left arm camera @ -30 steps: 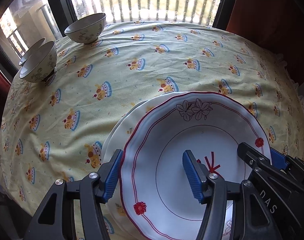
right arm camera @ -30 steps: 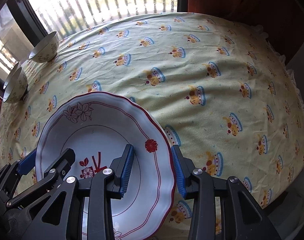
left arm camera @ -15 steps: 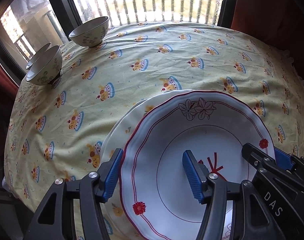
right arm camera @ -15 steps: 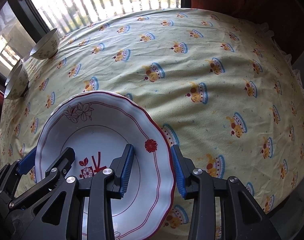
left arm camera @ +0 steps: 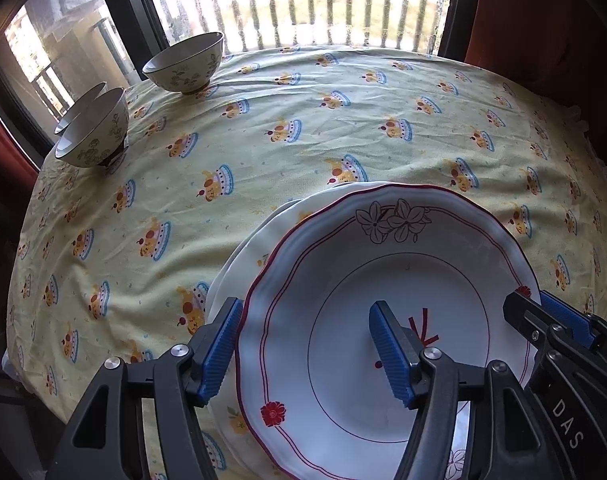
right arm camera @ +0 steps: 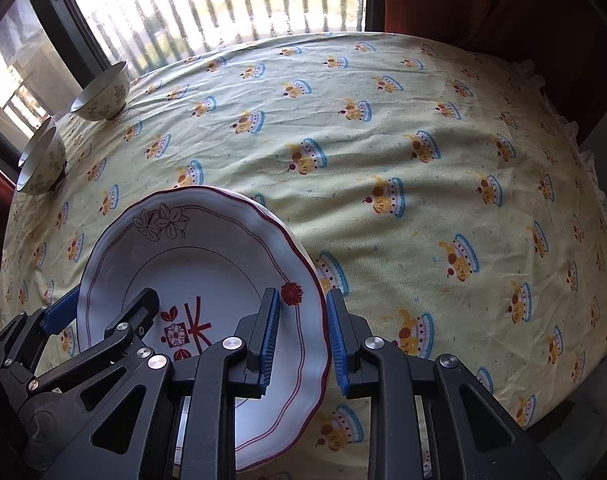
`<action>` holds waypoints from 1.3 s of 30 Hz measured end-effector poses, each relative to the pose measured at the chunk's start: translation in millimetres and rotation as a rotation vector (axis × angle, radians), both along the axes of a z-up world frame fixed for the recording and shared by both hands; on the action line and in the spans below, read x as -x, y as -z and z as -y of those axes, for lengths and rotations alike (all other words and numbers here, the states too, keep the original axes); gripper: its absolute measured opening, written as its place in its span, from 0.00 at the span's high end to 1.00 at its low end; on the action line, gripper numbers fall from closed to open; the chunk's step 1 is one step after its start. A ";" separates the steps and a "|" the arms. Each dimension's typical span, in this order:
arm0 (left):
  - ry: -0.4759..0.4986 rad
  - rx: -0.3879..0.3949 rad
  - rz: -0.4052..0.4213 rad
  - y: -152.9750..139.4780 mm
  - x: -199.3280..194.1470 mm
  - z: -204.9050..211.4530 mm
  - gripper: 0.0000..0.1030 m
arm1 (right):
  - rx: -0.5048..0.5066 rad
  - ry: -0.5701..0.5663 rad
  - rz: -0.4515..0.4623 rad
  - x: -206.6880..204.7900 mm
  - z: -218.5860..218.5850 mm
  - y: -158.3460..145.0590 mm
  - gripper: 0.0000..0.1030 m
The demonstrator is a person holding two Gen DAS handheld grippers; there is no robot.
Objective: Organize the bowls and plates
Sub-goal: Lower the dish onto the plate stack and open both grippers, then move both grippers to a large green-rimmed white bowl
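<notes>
Stacking: red-rimmed floral plate (left arm camera: 387,320) sits over a second pale plate (left arm camera: 263,240), offset toward 4 o'clock of it; judged step is seating the top plate square on the one below.
Plate location: near edge of the table, on the yellow cartoon-print tablecloth (right arm camera: 383,140), at 6 o'clock in the left wrist view and 7 o'clock in the right wrist view.
Left gripper (left arm camera: 307,354): jaws apart and just been opening; plate's left rim is between them, outer pad just beside the rim, inner pad over the plate well. Reads as released, not pinching.
Right gripper (right arm camera: 301,342): jaws just been closing and now narrow, straddling the plate's right rim by the red flower. A thin gap still shows on each side, so pad contact is unconfirmed.
How to do it well: finish the right pinch on the rim only, nudge the plate toward 10 o'clock until the rims line up, keep it flat, release low so it doesn't clatter or drag the cloth.
Bowls: three floral bowls (left arm camera: 183,66) at 10 to 11 o'clock near the window, well apart from the plates, not yet stacked.
Hidden: lower plate mostly covered, more plates beneath cannot be told. Plate's near edge is cut off by gripper bodies. Rearmost bowl is half hidden.
</notes>
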State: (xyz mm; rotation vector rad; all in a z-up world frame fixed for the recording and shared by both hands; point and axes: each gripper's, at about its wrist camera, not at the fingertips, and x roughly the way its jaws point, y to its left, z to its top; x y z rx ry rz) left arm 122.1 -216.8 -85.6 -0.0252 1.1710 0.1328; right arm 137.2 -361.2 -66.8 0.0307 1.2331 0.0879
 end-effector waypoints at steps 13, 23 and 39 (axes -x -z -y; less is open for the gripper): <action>-0.020 0.016 -0.010 0.0 2.2 -8.1 0.27 | 0.014 -0.046 0.007 -4.8 -11.1 0.8 0.76; -0.041 0.089 -0.038 0.2 2.9 -33.9 0.21 | 0.030 -0.060 0.021 -9.3 -17.4 -4.7 0.56; 0.091 0.133 -0.009 -15.3 -11.4 -107.4 0.10 | -0.067 0.067 0.006 -14.8 -78.3 -15.6 0.35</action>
